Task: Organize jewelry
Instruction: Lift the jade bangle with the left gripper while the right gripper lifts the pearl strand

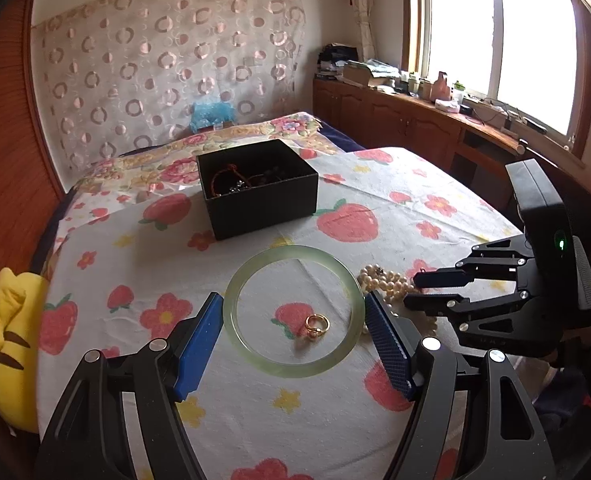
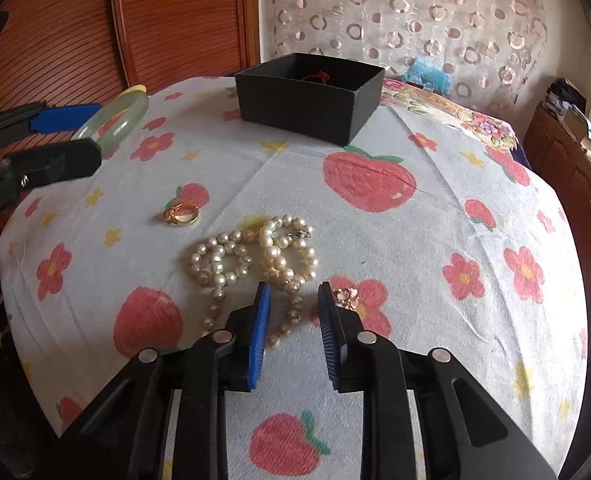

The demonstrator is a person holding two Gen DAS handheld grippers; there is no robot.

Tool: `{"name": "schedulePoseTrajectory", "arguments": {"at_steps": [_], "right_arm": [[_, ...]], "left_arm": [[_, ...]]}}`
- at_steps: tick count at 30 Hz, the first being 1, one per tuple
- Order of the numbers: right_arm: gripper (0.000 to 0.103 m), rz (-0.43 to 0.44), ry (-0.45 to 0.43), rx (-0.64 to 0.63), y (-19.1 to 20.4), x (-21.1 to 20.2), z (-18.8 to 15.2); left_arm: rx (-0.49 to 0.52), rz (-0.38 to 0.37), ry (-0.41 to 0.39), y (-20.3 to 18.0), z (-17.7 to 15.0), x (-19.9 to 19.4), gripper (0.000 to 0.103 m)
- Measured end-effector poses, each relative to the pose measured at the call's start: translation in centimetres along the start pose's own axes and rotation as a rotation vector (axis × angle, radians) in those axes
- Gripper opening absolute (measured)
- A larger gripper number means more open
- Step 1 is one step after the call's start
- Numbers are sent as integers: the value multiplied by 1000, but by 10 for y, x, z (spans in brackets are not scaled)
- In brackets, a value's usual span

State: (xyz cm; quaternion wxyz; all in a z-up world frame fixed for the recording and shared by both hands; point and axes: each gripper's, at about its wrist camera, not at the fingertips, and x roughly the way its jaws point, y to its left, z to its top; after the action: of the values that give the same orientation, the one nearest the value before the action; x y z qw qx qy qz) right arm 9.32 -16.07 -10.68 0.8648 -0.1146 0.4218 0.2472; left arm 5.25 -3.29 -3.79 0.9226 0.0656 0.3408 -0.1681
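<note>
Your left gripper [image 1: 293, 320] has the green jade bangle [image 1: 293, 312] clamped across its width, one blue pad on each outer edge. The right wrist view shows the bangle [image 2: 113, 122] up off the cloth and tilted.

The black box [image 1: 257, 188] lies straight ahead of that gripper, further up the bed, open-topped, with red cord and dark beads already inside. Nothing stands between bangle and box. The ring's plane sits roughly flat across your jaws, so judge it needs a forward carry over the near wall, then a release.

Below the bangle, seen through its hole, the gold ring [image 1: 316, 325] lies on the strawberry sheet [image 1: 135, 248].

Your right gripper [image 2: 293, 300] points down at the pearl necklace [image 2: 255, 256], jaws partly closed but not pinching. A strand runs between the pads, and the pads stand clear of it. The heap spreads ahead and to the left of the tips. A small gold-pink earring [image 2: 345, 295] lies just beside the right pad; mind it doesn't get caught.

The left hand is nearer the box. The yellow plush [image 1: 13, 344] at the bed's edge is well clear.
</note>
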Motion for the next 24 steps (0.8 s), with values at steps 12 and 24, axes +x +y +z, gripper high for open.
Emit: {"name": "schedulePoseTrajectory", "arguments": {"at_steps": [12,24], "right_arm": [[8,6,-83,-35,8,-24,21],[8,-45,-257,-97,4,-91,91]], "left_arm": [[-23,14,-22,9,0,-5,69],[-65,38,-58,27,12,-11,69]]}}
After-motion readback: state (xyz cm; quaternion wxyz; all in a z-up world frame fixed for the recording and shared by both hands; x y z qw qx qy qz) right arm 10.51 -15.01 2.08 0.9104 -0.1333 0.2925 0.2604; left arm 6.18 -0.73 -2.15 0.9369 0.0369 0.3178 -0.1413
